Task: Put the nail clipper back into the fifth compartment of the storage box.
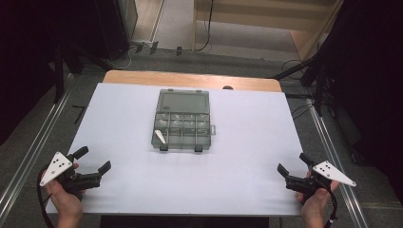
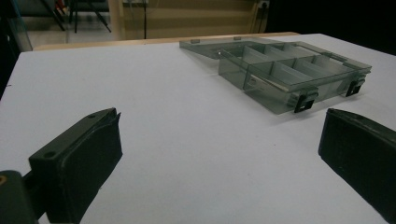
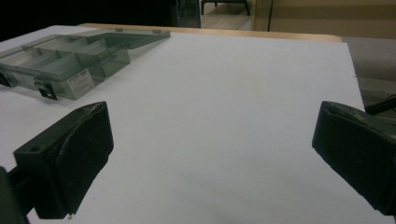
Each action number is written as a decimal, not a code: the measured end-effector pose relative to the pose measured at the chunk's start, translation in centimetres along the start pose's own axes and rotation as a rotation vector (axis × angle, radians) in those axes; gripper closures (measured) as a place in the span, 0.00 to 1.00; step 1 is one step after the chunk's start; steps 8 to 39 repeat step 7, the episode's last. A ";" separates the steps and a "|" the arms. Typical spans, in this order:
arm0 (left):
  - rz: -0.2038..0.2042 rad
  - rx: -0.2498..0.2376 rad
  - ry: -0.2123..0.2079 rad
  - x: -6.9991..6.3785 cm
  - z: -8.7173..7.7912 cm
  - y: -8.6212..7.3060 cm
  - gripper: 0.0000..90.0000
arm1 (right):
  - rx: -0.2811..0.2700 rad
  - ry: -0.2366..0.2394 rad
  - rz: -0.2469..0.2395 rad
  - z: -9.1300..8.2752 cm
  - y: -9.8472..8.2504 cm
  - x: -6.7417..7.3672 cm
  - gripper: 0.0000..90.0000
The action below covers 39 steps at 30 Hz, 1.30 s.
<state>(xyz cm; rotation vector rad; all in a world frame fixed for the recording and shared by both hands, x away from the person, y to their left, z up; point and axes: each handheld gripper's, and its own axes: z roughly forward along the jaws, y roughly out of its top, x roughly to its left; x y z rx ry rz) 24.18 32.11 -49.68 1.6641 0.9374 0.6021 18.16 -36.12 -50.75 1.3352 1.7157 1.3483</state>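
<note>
Grippers sit at the near corners in the high view: left gripper [image 1: 93,160] and right gripper [image 1: 292,164], jaws spread and empty, the open organizer box [image 1: 183,120] ahead between them, slightly nearer the left, lid hinged back away. Left gripper view puts the box [image 2: 285,74] forward-right, latches [image 2: 306,101] facing the jaws. Right gripper view puts it [image 3: 65,60] forward-left and adds a white label [image 3: 80,83] on its side wall.

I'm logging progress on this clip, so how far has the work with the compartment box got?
Done: the clear compartment box already lies open, lid flat toward the far edge, with a small white piece in its near-left cell. In hand: nothing; the left tool and right tool are both open at the near corners of the white table, apart from the box. Left: apparently all the handling.
</note>
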 end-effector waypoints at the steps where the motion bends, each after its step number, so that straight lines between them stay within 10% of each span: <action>1: -0.001 0.001 0.001 0.0 0.0 0.0 0.00 | -0.002 0.000 -0.004 0.0 0.0 0.0 0.00; 39: 0.000 0.005 0.003 0.0 0.1 0.0 0.00 | 0.004 0.002 0.006 0.5 -0.1 -0.2 0.00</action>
